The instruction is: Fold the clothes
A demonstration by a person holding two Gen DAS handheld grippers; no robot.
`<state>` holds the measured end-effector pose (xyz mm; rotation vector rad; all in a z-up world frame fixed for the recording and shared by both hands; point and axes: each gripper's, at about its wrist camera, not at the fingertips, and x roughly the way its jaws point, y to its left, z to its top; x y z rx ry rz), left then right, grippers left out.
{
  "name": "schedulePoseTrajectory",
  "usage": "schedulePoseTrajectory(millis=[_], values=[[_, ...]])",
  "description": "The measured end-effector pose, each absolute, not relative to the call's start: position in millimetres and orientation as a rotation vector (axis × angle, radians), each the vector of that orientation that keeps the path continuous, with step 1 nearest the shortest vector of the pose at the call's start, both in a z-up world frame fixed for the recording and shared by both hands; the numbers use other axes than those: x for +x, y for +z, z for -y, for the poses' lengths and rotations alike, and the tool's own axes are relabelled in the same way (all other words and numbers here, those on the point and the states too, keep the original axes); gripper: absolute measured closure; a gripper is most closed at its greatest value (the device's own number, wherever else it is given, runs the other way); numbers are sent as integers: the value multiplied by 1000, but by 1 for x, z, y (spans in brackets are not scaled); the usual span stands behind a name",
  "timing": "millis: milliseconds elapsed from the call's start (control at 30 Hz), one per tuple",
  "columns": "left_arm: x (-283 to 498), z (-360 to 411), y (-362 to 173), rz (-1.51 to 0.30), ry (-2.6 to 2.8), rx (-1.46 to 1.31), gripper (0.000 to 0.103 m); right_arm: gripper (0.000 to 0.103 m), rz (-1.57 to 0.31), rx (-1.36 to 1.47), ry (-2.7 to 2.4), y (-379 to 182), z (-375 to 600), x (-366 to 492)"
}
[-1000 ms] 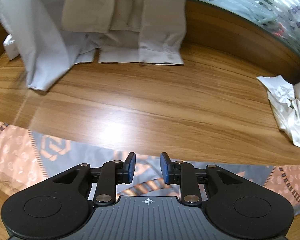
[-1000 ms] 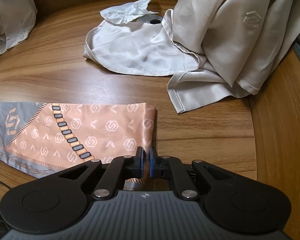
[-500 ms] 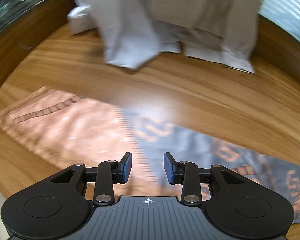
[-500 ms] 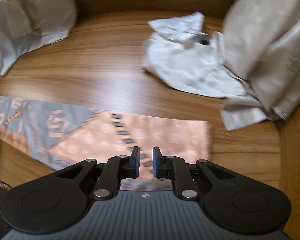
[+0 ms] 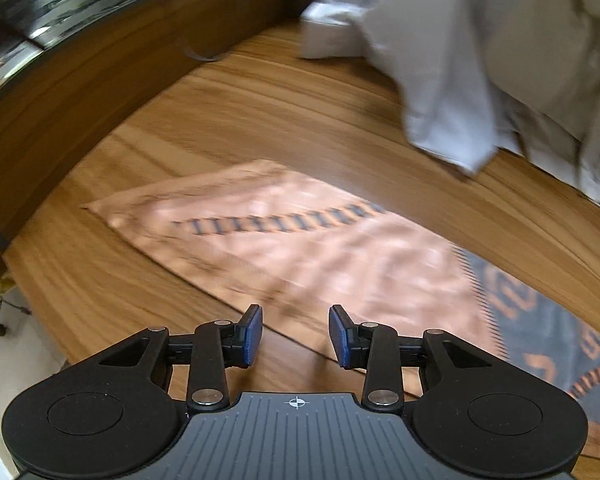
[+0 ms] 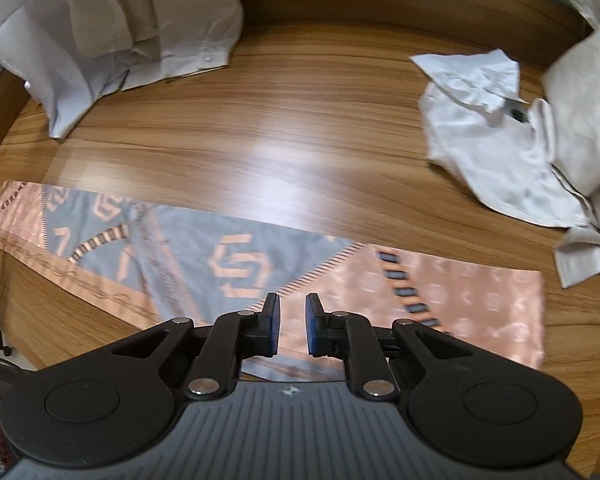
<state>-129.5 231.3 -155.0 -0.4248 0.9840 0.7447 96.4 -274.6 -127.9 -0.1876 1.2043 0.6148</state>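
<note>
Blue pads of the left gripper [image 5: 295,334] stand apart at the bottom centre of the left wrist view, nothing between them, only bare wood and the near hem of the folded scarf [image 5: 308,256] just beyond; that gap looks sized for pinching thin fabric. Right gripper [image 6: 292,325] at the bottom centre of its own view has a narrower gap, also empty, hovering above the scarf's middle where grey meets pink; neither holds cloth. The scarf lies as a long flat band across the lower half of the wooden table [image 6: 300,120], presumably laid straight so its ends can be brought together; its pink end sits at centre left in the left view. White shirt [image 6: 112,36] is heaped at upper left, cream garments [image 6: 540,144] at right, pushed aside to leave working room.
</note>
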Motion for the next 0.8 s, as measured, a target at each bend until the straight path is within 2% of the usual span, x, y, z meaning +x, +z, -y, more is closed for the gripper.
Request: schedulePoseTrajectory(millis=[367,800], values=[[-161,-309,-162,-931,879,-450,57,87,-1193,-184,645,-121,218,82],[-159,-362,-179,-916,955,-457,57,84,-1189,-232,621,-121,192,73]])
